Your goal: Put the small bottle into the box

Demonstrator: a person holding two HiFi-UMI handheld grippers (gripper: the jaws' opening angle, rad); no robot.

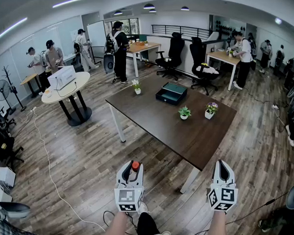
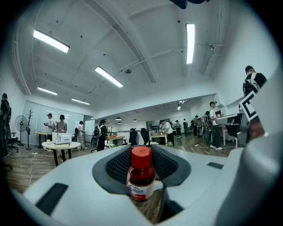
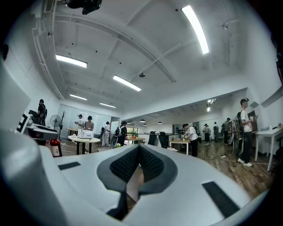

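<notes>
A small dark-red bottle (image 2: 141,176) with a red cap stands upright between the pads of my left gripper (image 2: 142,167), which is shut on it. In the head view the left gripper (image 1: 132,169) is at the bottom centre, over the floor, with the bottle's cap (image 1: 135,165) showing. The box (image 1: 171,93), dark with a teal inside, lies open on the far part of the brown table (image 1: 196,136). My right gripper (image 1: 223,170) is at the bottom right, its pads (image 3: 152,164) touching at the tips with nothing between them. The bottle (image 3: 55,148) also shows at the left of the right gripper view.
Two small potted plants (image 1: 184,113) (image 1: 211,110) stand on the table near the box, a third (image 1: 136,87) at its far left corner. A round white table (image 1: 65,89) is at the left, with a white cable (image 1: 47,163) on the floor. Office chairs (image 1: 199,63) and several people are beyond.
</notes>
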